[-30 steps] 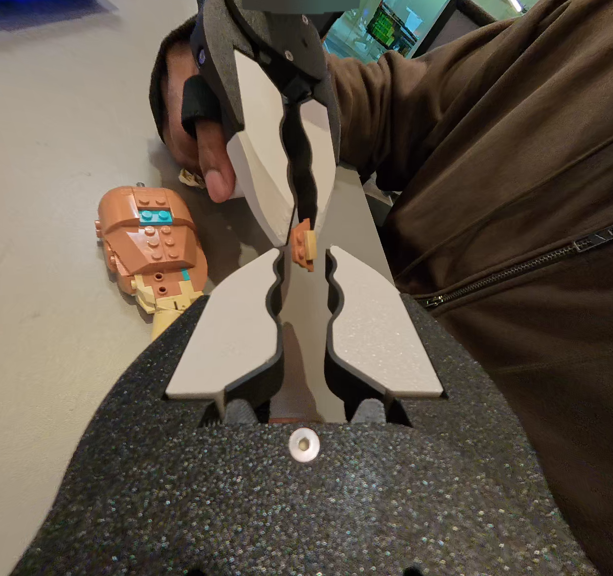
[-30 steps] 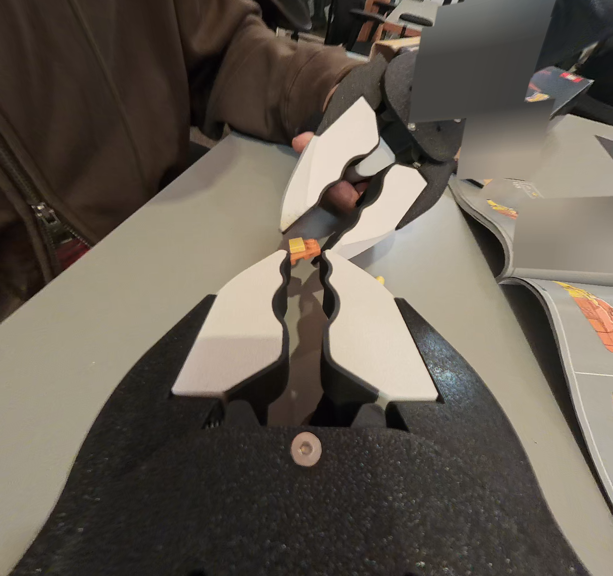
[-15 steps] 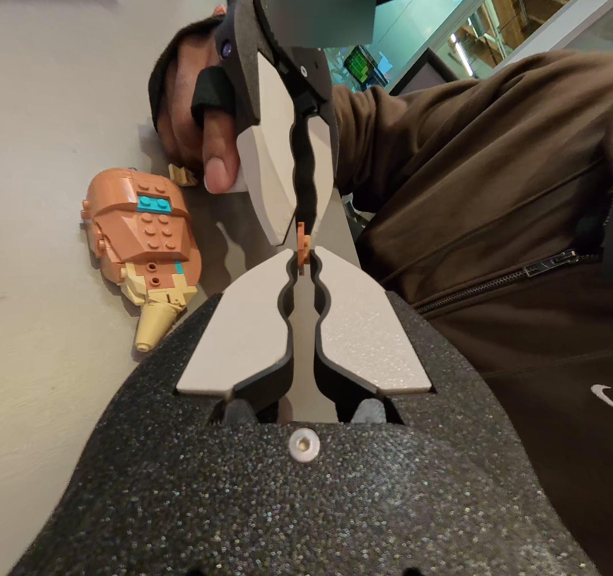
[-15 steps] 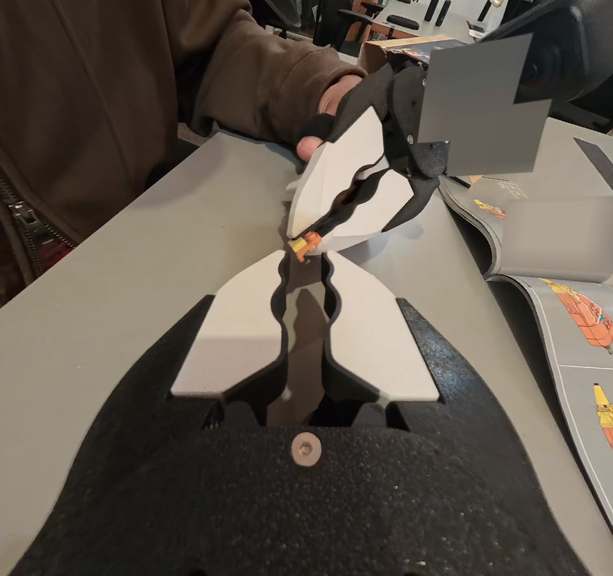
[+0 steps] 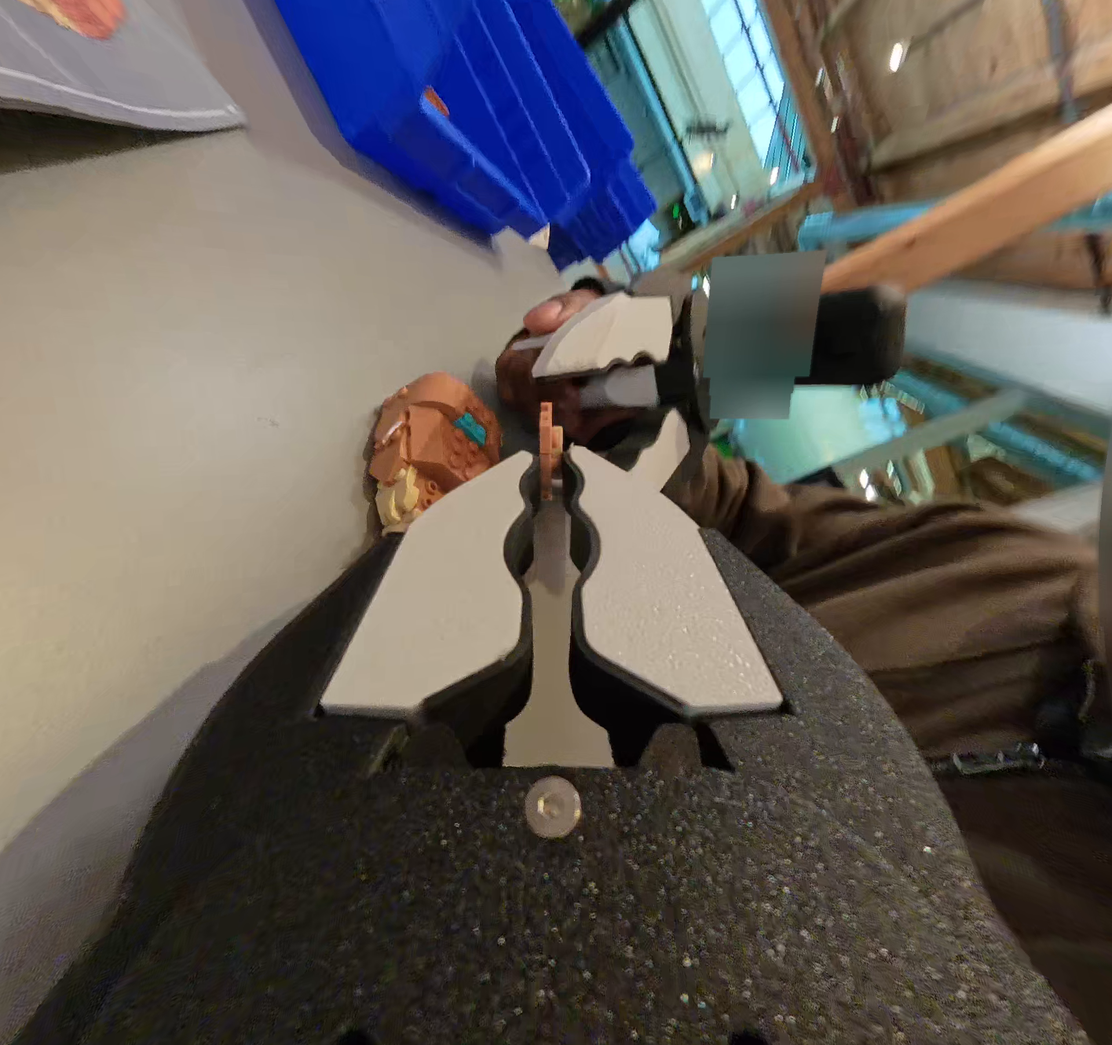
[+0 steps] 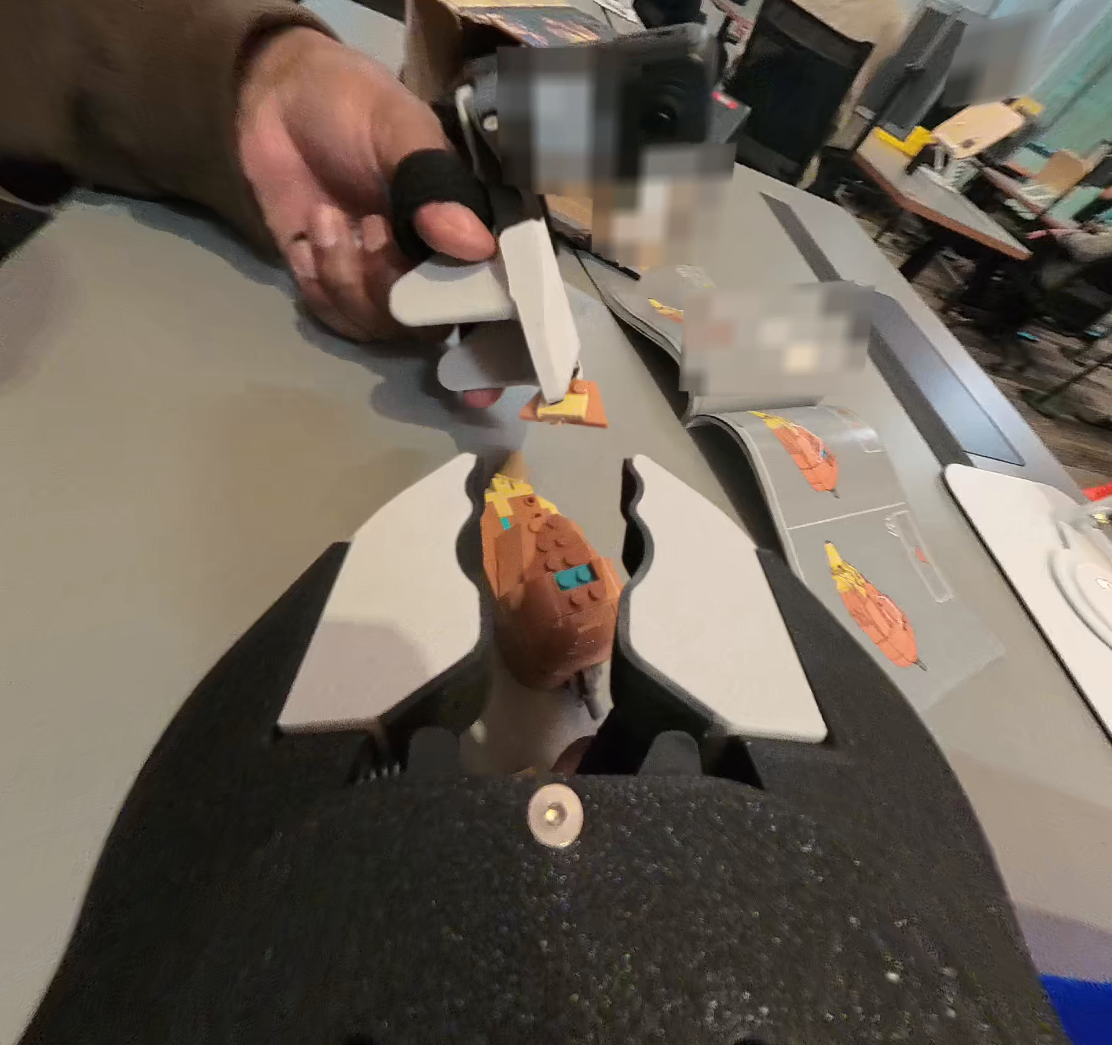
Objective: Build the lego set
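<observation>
My left gripper (image 5: 550, 463) is shut on a small orange and tan plate assembly (image 5: 549, 451), held edge-on at the fingertips. The right wrist view shows the same piece (image 6: 565, 405) pinched at the left gripper's tips (image 6: 556, 396), above the table. My right gripper (image 6: 550, 463) is open wide with nothing in its grasp. The orange-brown model with a teal plate and tan tip (image 6: 541, 577) lies on the grey table (image 6: 180, 475) and shows between the right fingers, below them. In the left wrist view the model (image 5: 433, 445) lies beside the open right gripper (image 5: 596, 360).
An open instruction booklet (image 6: 842, 535) lies to the right of the model, and a white tray (image 6: 1035, 565) lies farther right. Blue bins (image 5: 433, 84) stand along the table's far side. A cardboard box (image 6: 481, 17) sits behind the person's hand (image 6: 337, 186). Only a small space, under 4 cm, lies between the two pairs of fingers.
The small piece passed from the right gripper to the left: the left pads came together on it, then the right opened wide and drew back over the model. The left gripper swung away with the piece.
</observation>
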Demonstrator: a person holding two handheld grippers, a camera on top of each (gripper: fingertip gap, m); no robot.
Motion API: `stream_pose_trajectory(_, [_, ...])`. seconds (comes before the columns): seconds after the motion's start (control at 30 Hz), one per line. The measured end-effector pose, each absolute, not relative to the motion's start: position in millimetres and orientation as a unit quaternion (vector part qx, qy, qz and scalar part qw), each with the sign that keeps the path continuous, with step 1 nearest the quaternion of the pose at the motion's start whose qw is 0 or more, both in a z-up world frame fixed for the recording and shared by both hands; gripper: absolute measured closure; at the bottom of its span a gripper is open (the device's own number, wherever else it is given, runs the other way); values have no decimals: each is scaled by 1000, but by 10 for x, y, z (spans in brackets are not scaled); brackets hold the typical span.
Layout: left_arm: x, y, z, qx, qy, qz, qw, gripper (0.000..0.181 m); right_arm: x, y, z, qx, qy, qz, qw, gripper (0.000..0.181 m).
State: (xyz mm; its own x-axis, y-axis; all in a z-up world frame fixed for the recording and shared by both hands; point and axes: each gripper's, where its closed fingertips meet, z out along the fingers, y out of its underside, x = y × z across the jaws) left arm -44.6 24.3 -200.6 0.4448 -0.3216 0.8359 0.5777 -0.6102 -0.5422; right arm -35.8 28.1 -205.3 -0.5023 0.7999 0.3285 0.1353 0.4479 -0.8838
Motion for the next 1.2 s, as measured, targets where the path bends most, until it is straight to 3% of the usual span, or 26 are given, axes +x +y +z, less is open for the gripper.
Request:
stream_pose_trajectory(0.23, [-378, 242, -1954, -673, -196, -544, 462, 175, -432, 189, -2096, -312, -762, 380, 422, 124])
stream_pose_trajectory(0.67, [-279, 168, -2001, -677, -213, -529, 465, 175, -435, 94, -2048, -301, -761, 391, 421, 149])
stream_pose_trajectory(0.97, [-385, 107, -2043, -714, -174, -495, 464, 160, -402, 125, -2123, -289, -781, 414, 368, 149])
stream_pose_trajectory(1.2, [-657, 64, -2055, -748, -123, -434, 487, 159, -460, 117, -2339, -277, -835, 378, 288, 149])
